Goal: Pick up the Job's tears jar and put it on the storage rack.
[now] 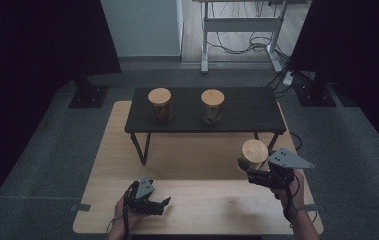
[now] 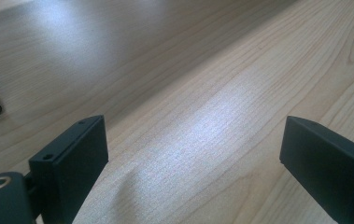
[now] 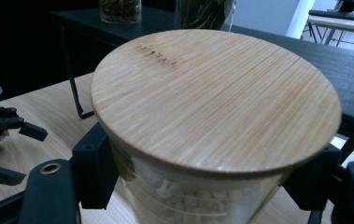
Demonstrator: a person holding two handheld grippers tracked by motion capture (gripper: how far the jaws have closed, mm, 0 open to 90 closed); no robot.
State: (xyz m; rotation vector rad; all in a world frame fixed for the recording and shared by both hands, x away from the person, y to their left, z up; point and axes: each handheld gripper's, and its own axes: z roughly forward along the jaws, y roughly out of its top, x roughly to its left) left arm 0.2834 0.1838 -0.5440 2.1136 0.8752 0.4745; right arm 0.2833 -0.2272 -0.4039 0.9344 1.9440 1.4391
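My right gripper [image 1: 251, 170] is shut on a glass jar with a round bamboo lid [image 1: 254, 151], held by its sides just below the lid at the table's right. In the right gripper view the lid [image 3: 216, 98] is close up, with small white pieces visible through the glass below it and a black jaw on each side. My left gripper [image 1: 163, 205] rests low over the wooden table [image 1: 202, 205] near its front edge. Its jaws stand wide apart, with only bare wood between them [image 2: 193, 158].
A low black shelf [image 1: 247, 112] stands across the back of the table. On it are two more bamboo-lidded jars, one with brown contents [image 1: 160, 104] and one with greenish contents [image 1: 212, 105]. Dark curtains flank the scene, and a desk frame with cables stands behind.
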